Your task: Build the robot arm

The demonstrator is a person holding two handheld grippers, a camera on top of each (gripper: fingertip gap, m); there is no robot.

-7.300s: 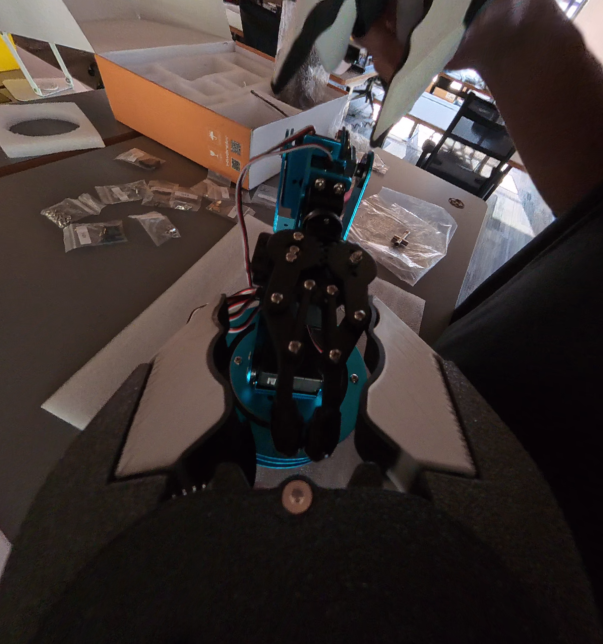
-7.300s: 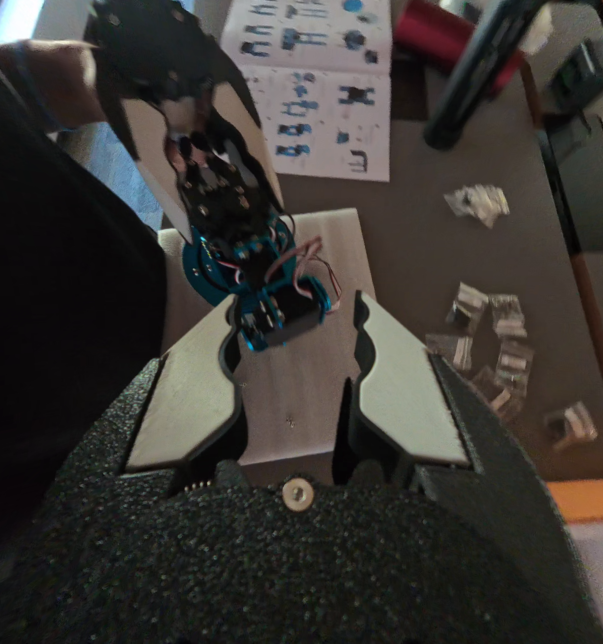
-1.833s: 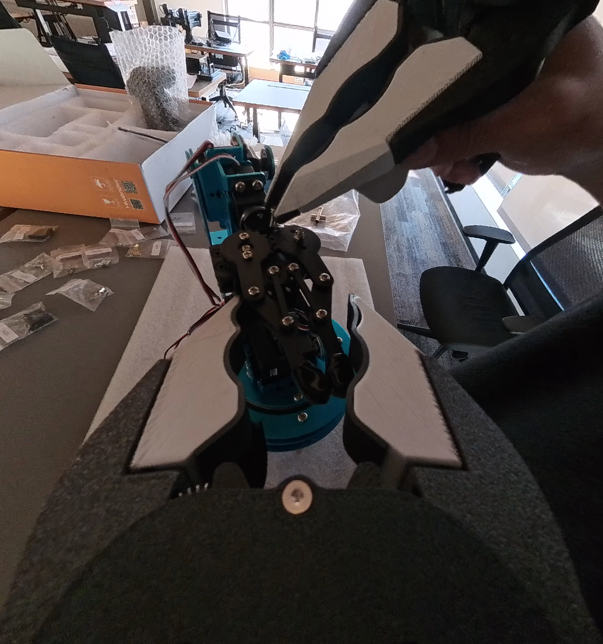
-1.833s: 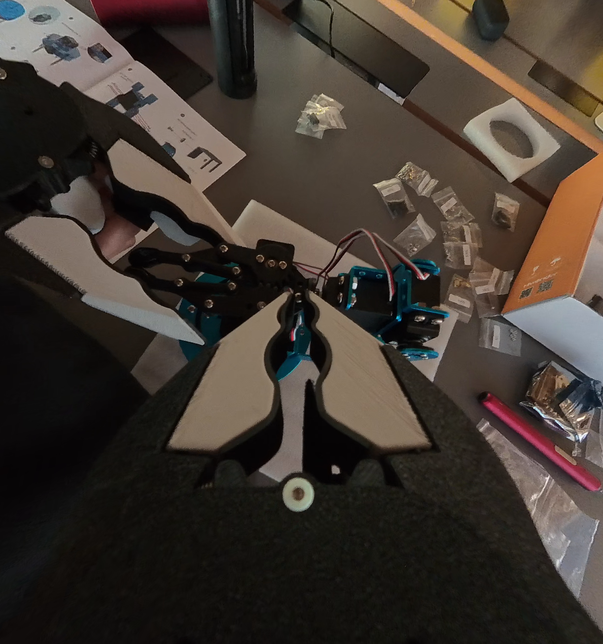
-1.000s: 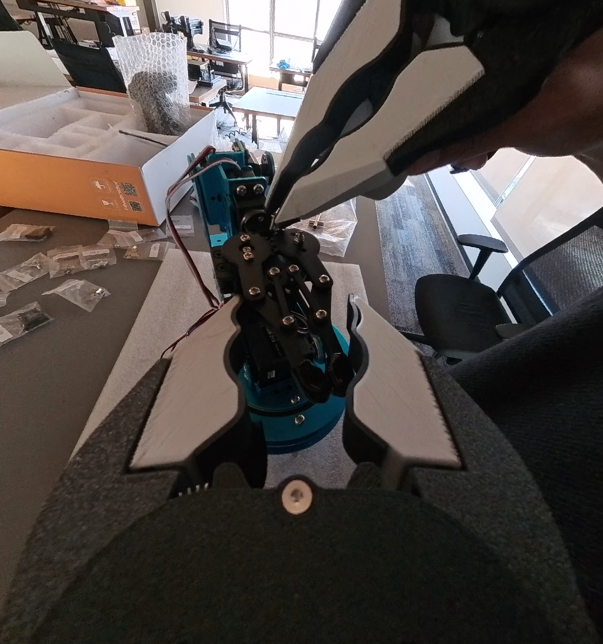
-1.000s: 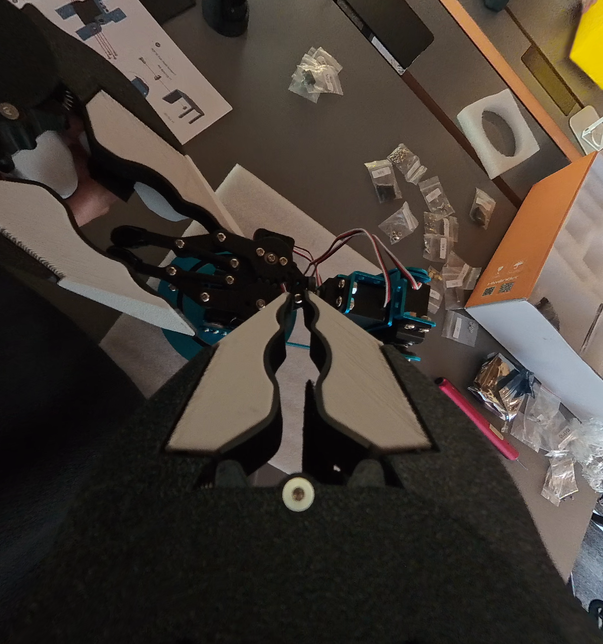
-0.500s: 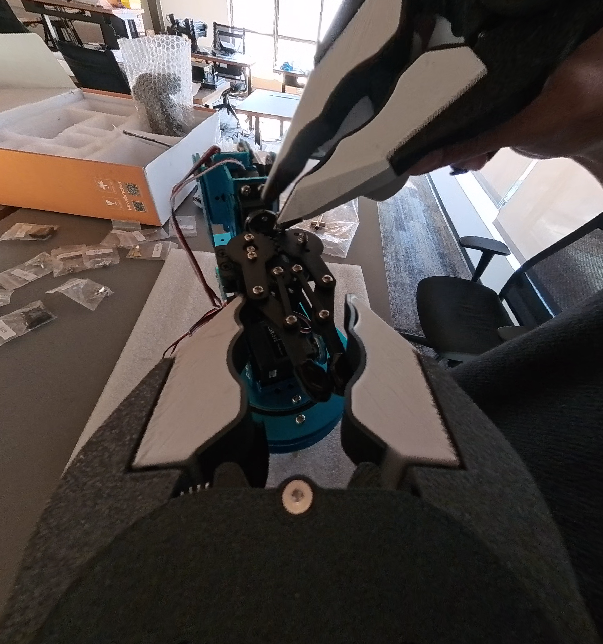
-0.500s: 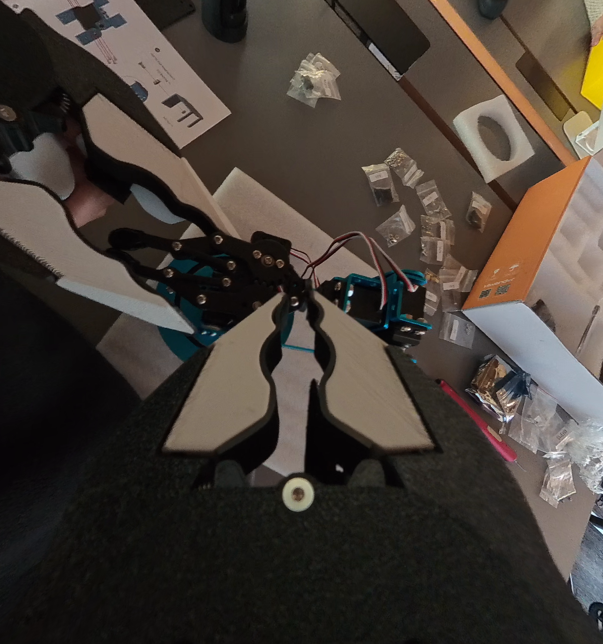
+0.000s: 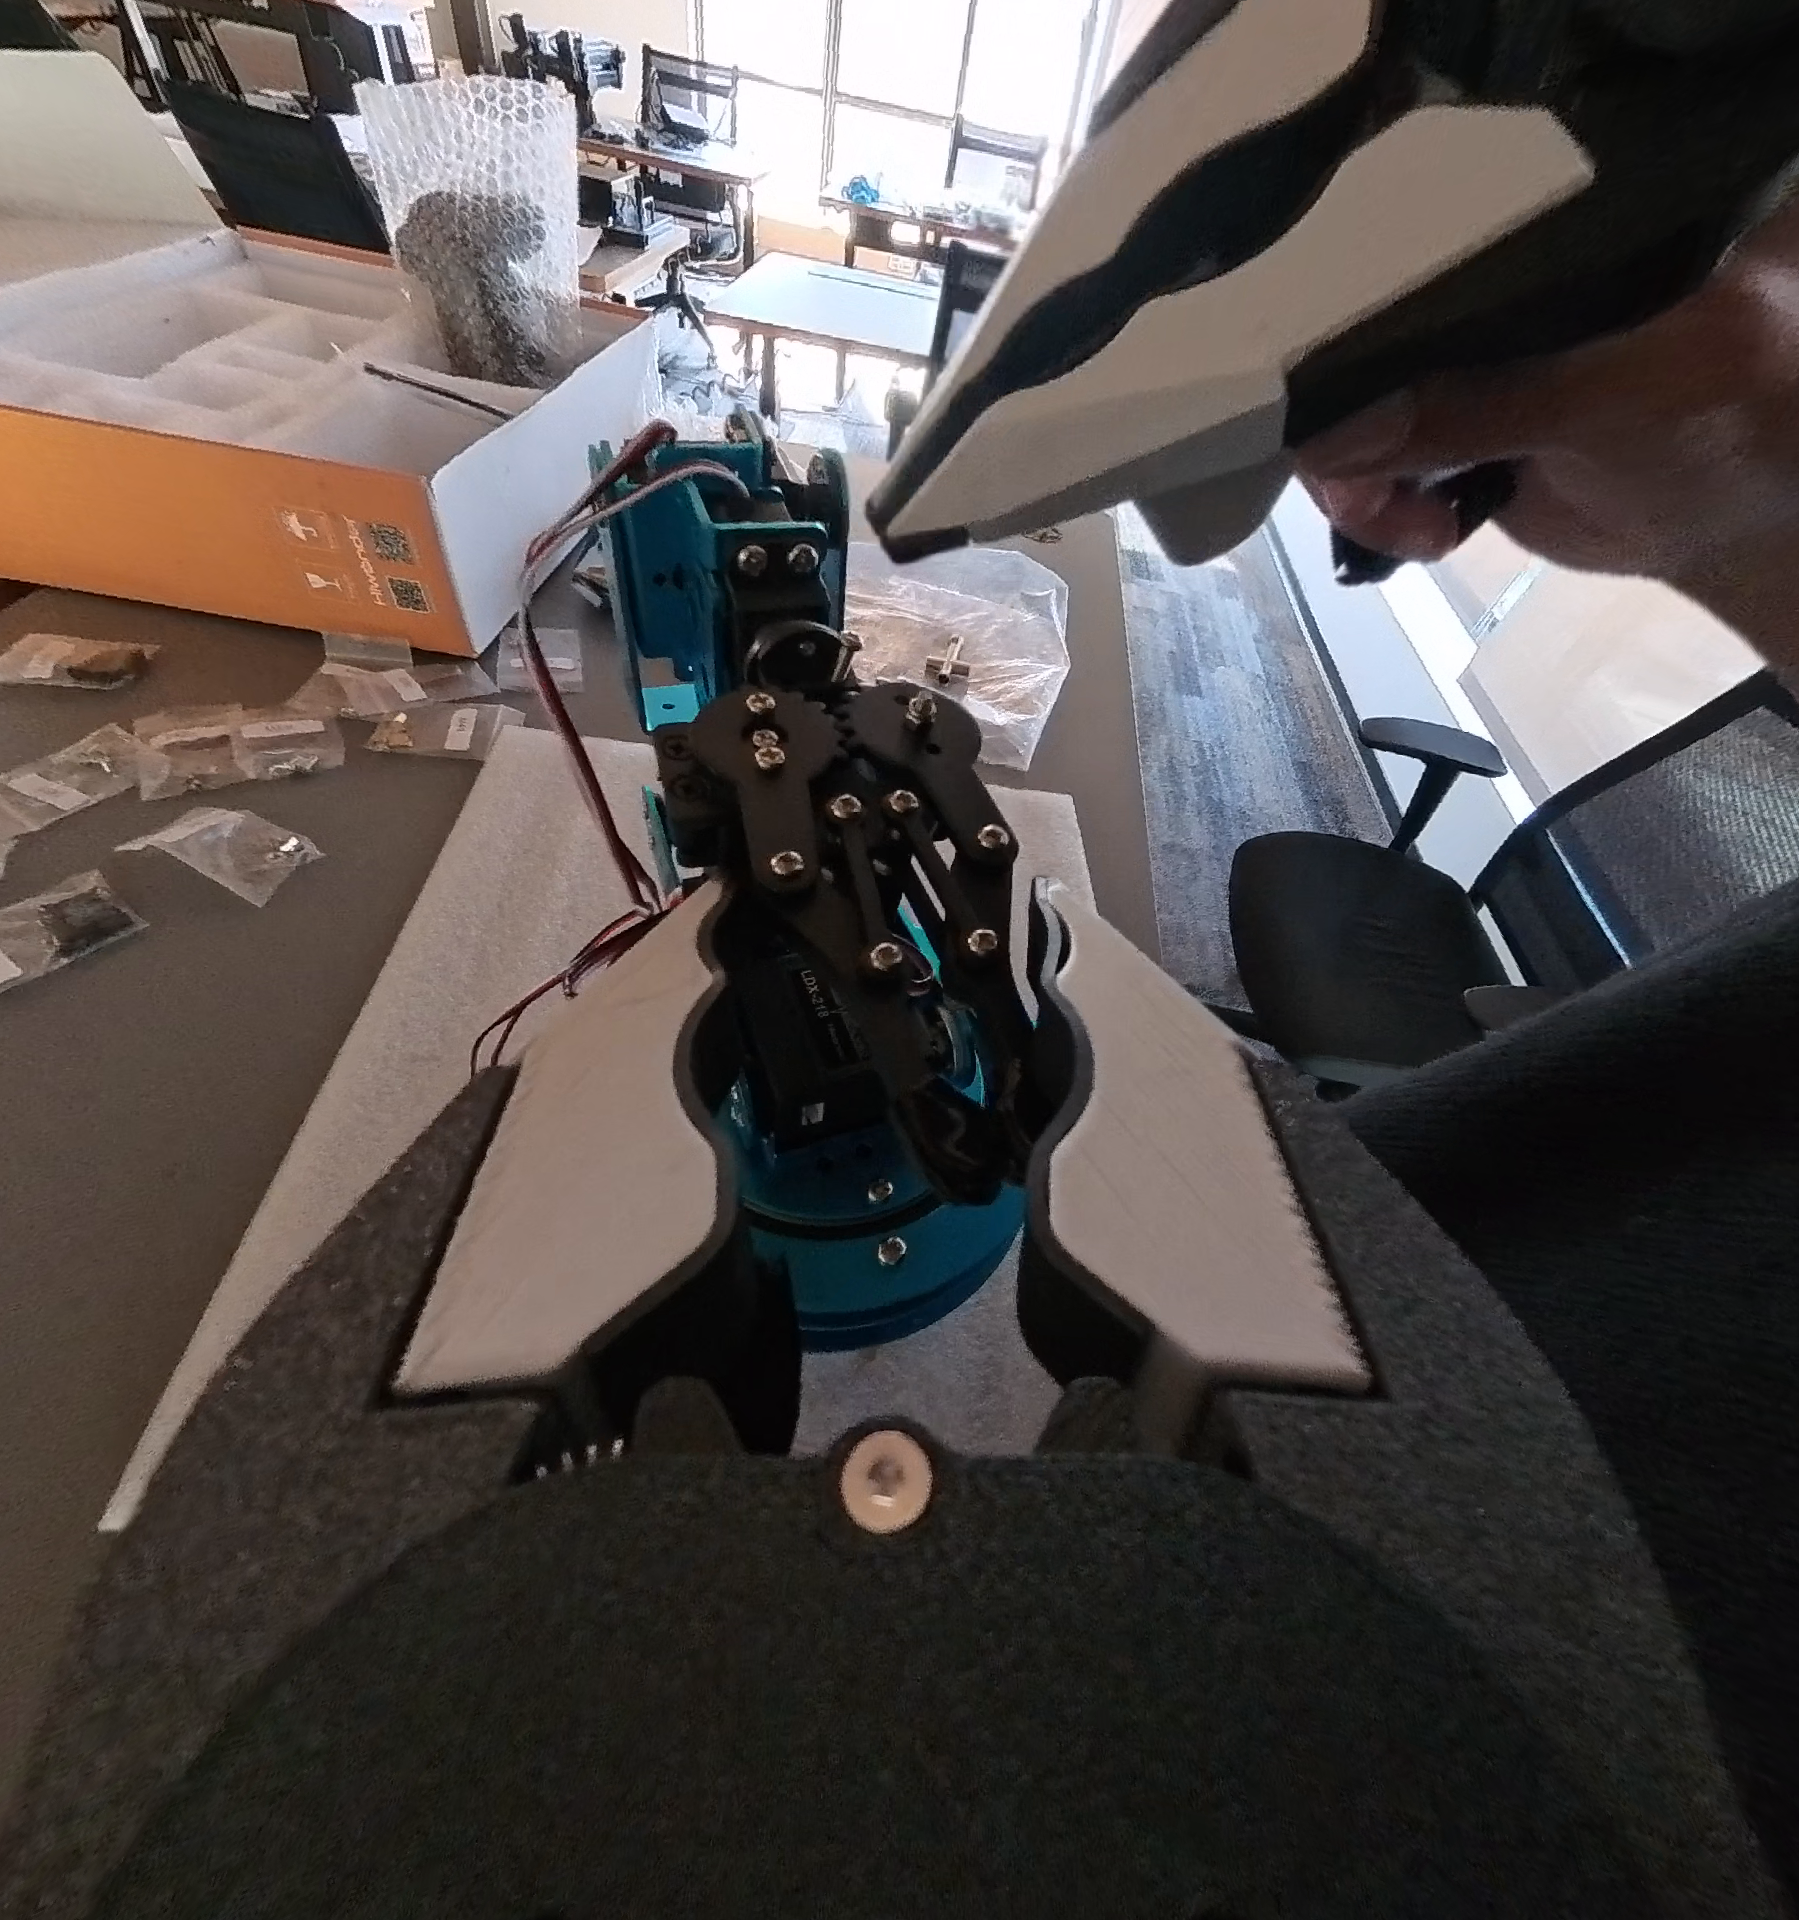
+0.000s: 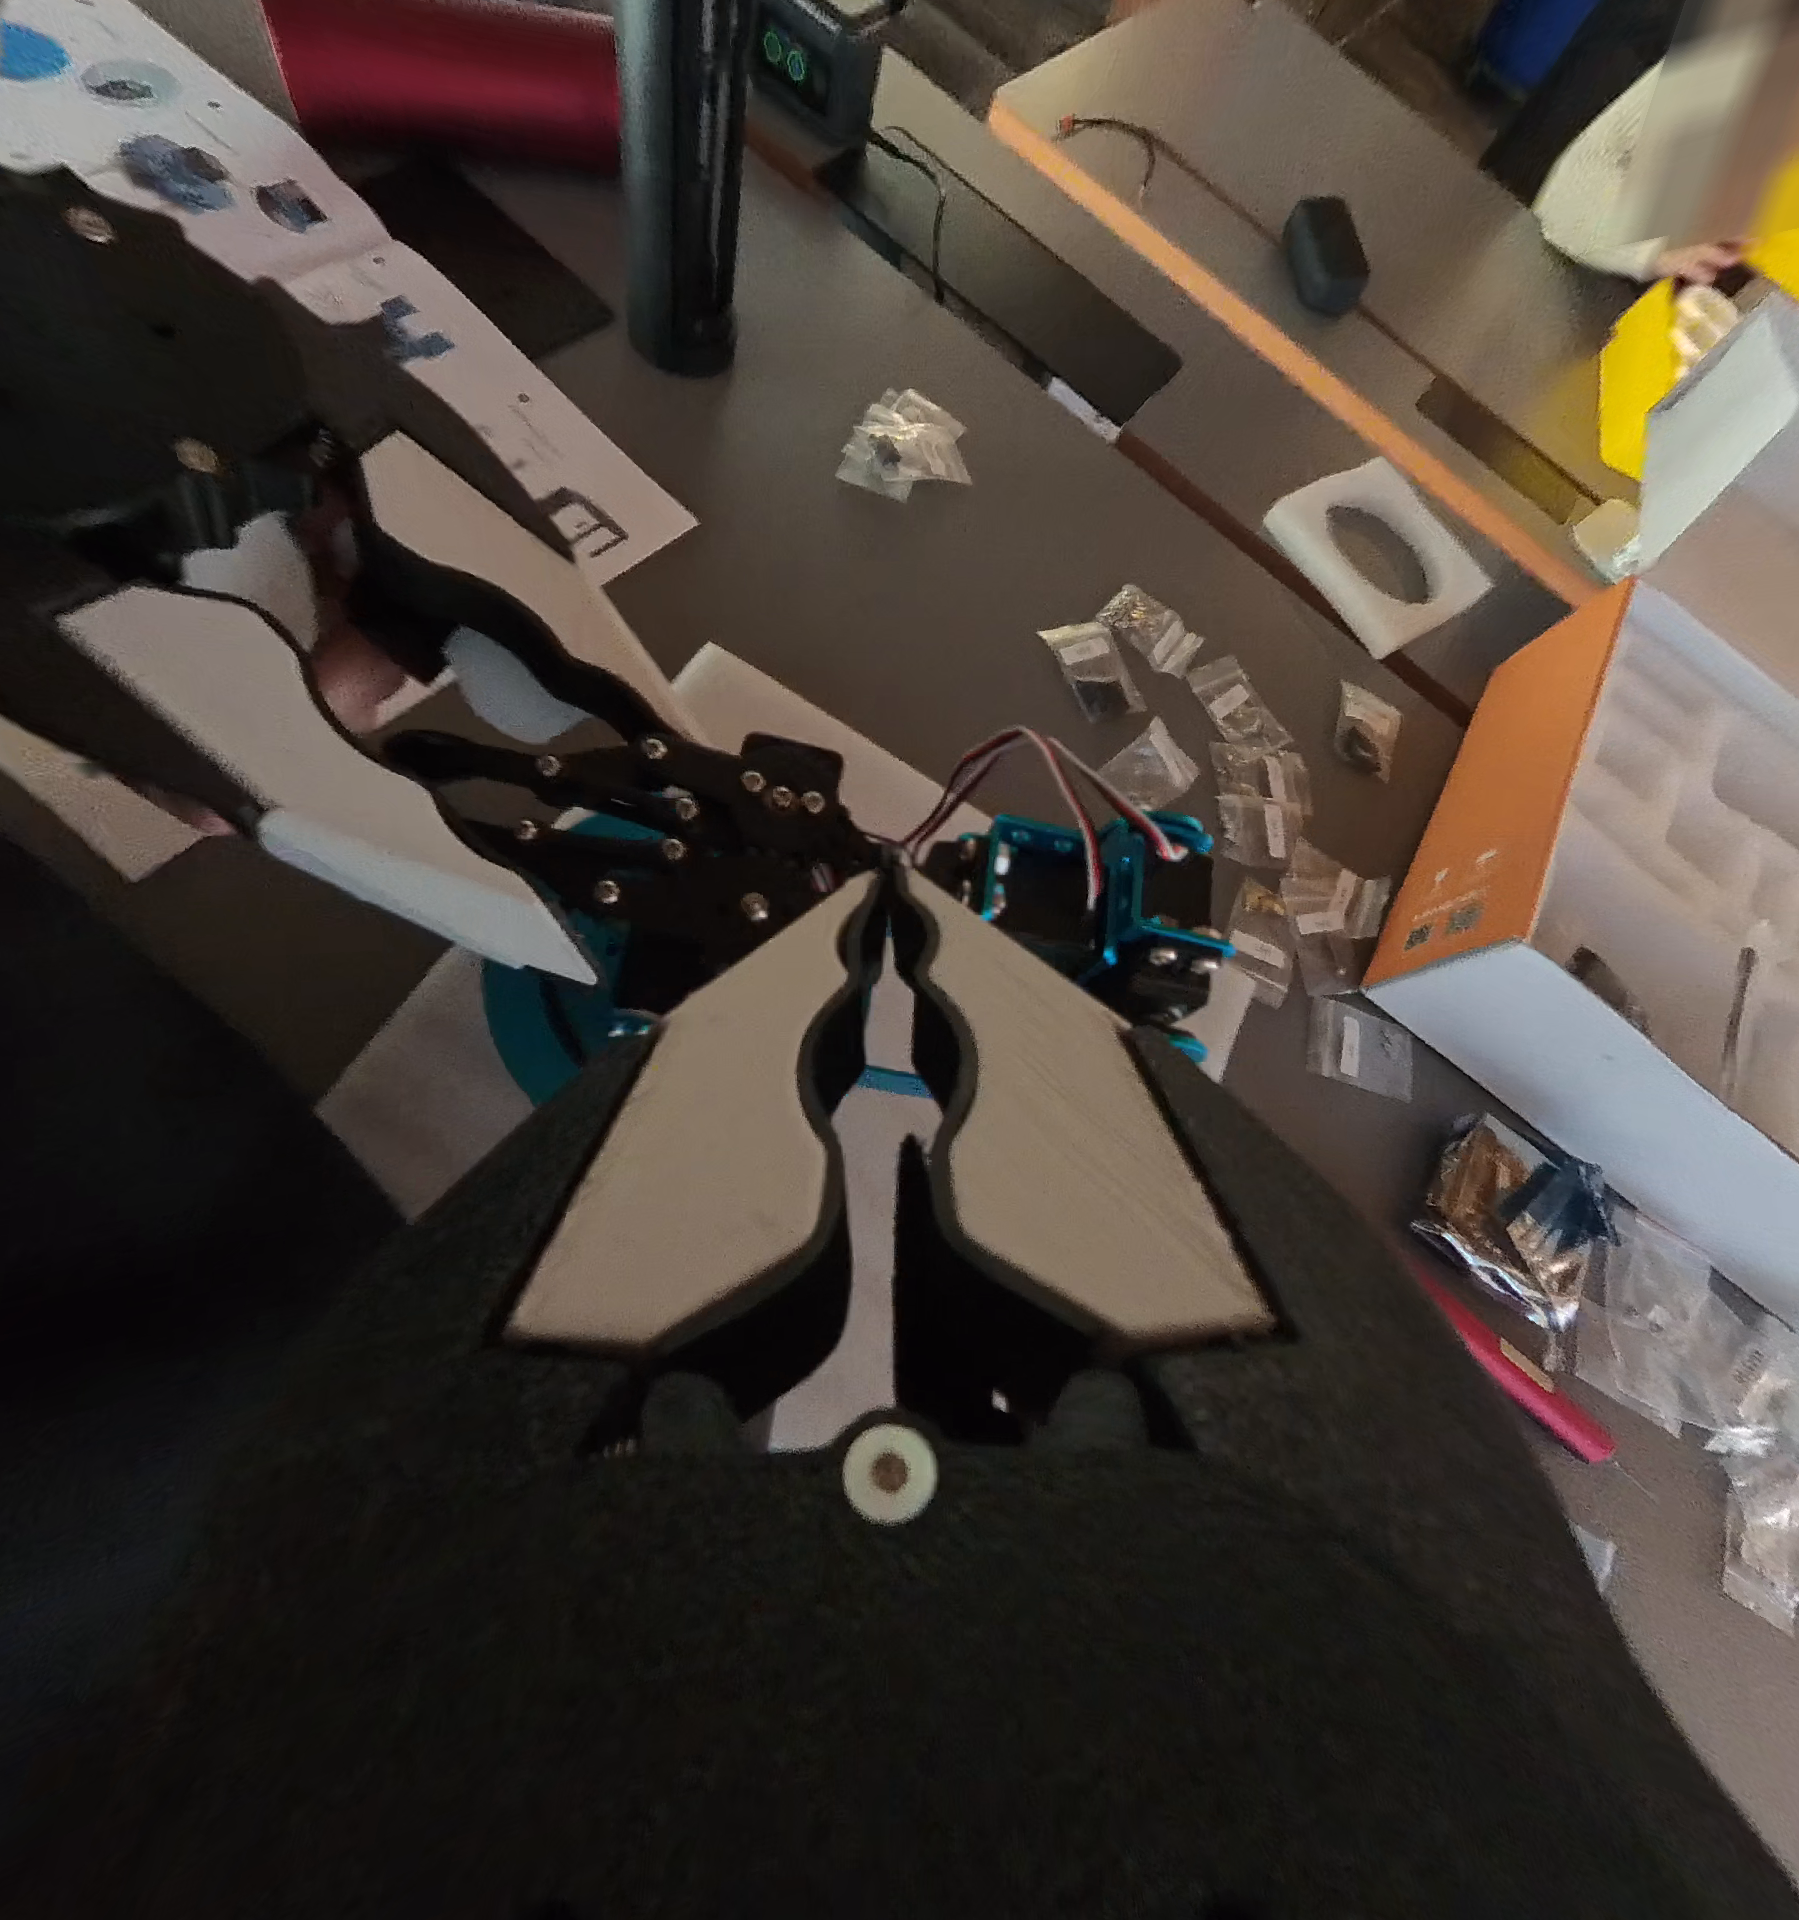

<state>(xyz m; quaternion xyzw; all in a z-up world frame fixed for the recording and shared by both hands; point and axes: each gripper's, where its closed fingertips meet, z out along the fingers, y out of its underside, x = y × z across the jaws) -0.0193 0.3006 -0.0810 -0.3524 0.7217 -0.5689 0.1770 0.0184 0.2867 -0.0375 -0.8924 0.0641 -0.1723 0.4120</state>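
Observation:
A small robot arm stands on a white foam sheet (image 9: 521, 935): a round blue base (image 9: 874, 1278), a blue bracket with red and white wires (image 9: 687, 561) and a black claw (image 9: 874, 862) folded down toward me. My left gripper (image 9: 879, 904) is shut on the black claw, one finger on each side. In the right wrist view it (image 10: 604, 842) holds the claw (image 10: 666, 831) from the left. My right gripper (image 10: 890, 883) is shut and hovers above the joint between the claw and the bracket (image 10: 1103, 883). In the left wrist view its tips (image 9: 910, 535) are clear of the arm.
An open orange box (image 9: 199, 520) lies behind the arm. Several small parts bags (image 10: 1238, 748) are scattered on the dark table. A manual (image 10: 521, 436), a black cylinder (image 10: 682, 208), a red pen (image 10: 1497, 1361) and a foam ring (image 10: 1378, 556) lie around. An office chair (image 9: 1373, 935) stands off the right edge. Spacing between my two grippers at the tips: around 6 cm. My right tips are roughly 5 cm from the bracket (image 10: 1103, 883).
My right gripper has lifted up and away from the round black joint at the top of the claw, where its tips rested half a second ago. My left gripper keeps its hold.

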